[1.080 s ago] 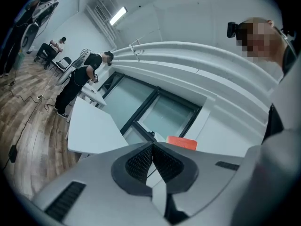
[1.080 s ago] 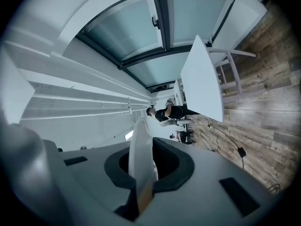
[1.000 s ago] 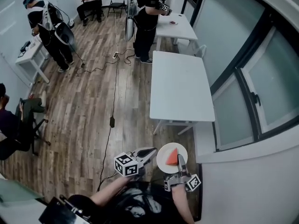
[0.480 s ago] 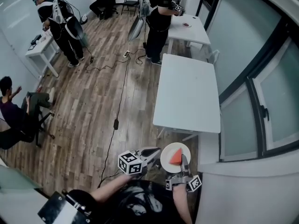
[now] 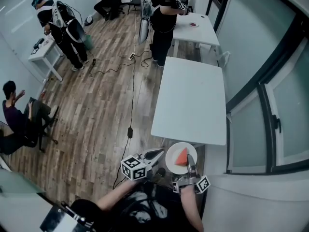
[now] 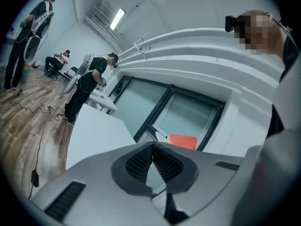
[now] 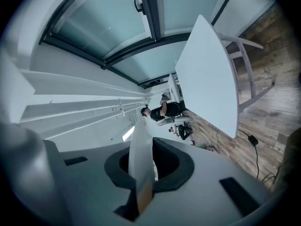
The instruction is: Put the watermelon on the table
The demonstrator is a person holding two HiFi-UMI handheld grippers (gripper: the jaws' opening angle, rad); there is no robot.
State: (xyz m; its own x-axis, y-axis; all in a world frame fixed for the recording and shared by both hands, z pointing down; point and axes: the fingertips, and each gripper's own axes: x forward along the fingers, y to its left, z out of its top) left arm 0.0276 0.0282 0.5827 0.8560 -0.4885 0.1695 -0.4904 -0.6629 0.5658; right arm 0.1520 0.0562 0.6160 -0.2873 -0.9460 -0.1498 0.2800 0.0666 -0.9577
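Observation:
A red watermelon wedge (image 5: 181, 155) lies on a white plate (image 5: 173, 159), which is held in the air just short of the near edge of a long white table (image 5: 190, 98). My right gripper (image 5: 189, 160) is shut on the plate's near rim. In the right gripper view the plate (image 7: 140, 149) shows edge-on between the jaws, with the table (image 7: 207, 74) beyond. My left gripper (image 5: 161, 153) hovers just left of the plate, shut and holding nothing. In the left gripper view its pads (image 6: 141, 161) meet, and the watermelon (image 6: 182, 141) shows past them.
A window wall (image 5: 270, 81) runs along the table's right side. A second white table (image 5: 195, 25) stands behind it with a person (image 5: 161, 13) beside it. A cable (image 5: 131, 105) crosses the wood floor. More people and a small desk (image 5: 41, 50) are at the left.
Both grippers and the plate with the watermelon have moved forward towards the table, so the plate now sits close to its near edge. Neither gripper's jaws have changed.

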